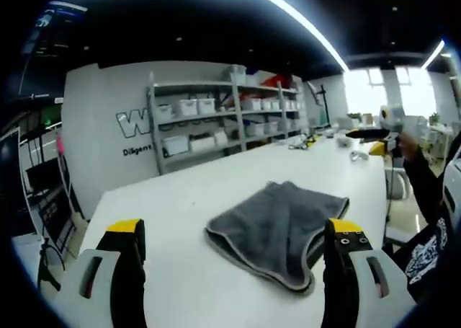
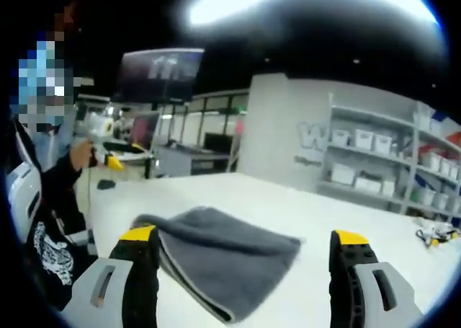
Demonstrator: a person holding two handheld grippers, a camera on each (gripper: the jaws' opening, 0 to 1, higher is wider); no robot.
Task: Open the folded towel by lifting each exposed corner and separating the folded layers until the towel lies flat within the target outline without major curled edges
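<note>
You hold both the left gripper and right gripper with jaws wide and empty, above the table, where the folded gray towel lies.

towel grey, pale edge trim | table white | gripper tips yellow/blk

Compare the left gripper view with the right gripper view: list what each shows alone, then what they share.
Left gripper view alone: bright windows behind the far end of the table.

Right gripper view alone: a dark overhead screen and a small dark object on the table's far side.

Shared: the folded grey towel on the white table, shelves of white bins, and open jaws.
</note>
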